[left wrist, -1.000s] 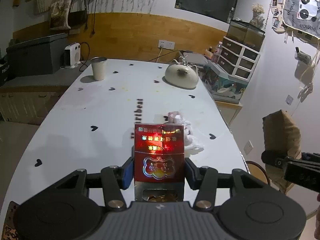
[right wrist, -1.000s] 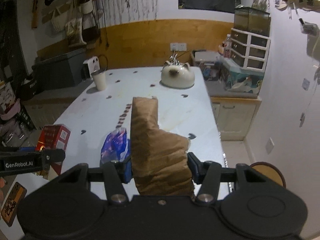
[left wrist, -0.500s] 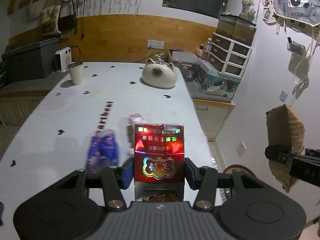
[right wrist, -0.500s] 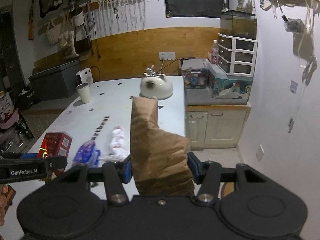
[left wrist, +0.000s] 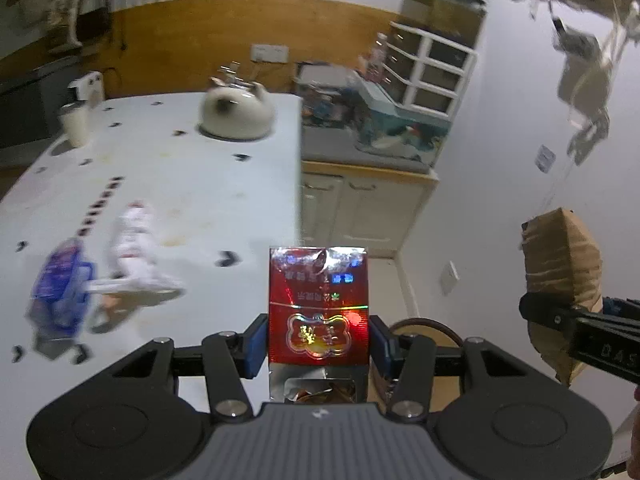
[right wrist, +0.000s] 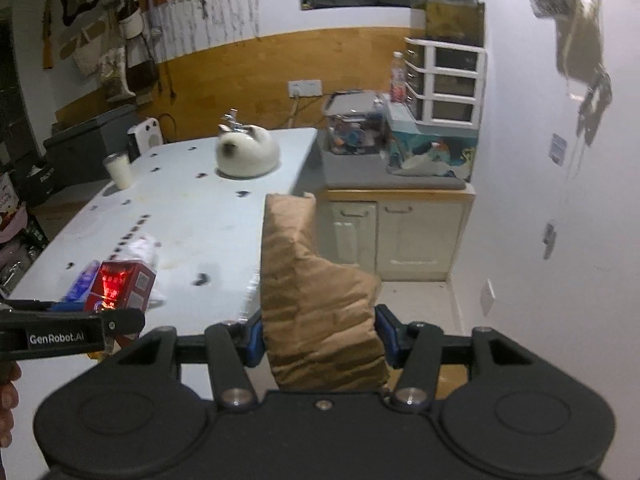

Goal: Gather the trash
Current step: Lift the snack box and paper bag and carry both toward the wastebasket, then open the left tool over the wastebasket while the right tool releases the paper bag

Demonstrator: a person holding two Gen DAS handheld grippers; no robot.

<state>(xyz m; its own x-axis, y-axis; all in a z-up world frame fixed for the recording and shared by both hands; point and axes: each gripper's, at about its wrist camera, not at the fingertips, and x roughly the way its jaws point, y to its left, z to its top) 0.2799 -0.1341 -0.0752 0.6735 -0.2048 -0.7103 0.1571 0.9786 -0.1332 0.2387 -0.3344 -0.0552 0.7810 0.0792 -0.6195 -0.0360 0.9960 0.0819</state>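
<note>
My left gripper (left wrist: 318,338) is shut on a shiny red cigarette pack (left wrist: 319,304), held upright past the right end of the white table (left wrist: 192,184). The pack also shows in the right wrist view (right wrist: 120,286). My right gripper (right wrist: 320,340) is shut on a crumpled brown paper bag (right wrist: 316,296), held beside the table's right edge; the bag shows at the right of the left wrist view (left wrist: 560,276). A blue wrapper (left wrist: 60,288) and a crumpled white wrapper (left wrist: 136,248) lie on the table.
A white cat-shaped kettle (left wrist: 236,110) and a pale cup (left wrist: 74,124) stand at the table's far side. A low cabinet (right wrist: 396,224) with clutter and white drawers (right wrist: 444,84) stands against the right wall. A round brown rim (left wrist: 424,328) shows on the floor below.
Both grippers have swung right, away from the table middle toward its right end and the floor beside the wall. Each keeps hold of its item.
</note>
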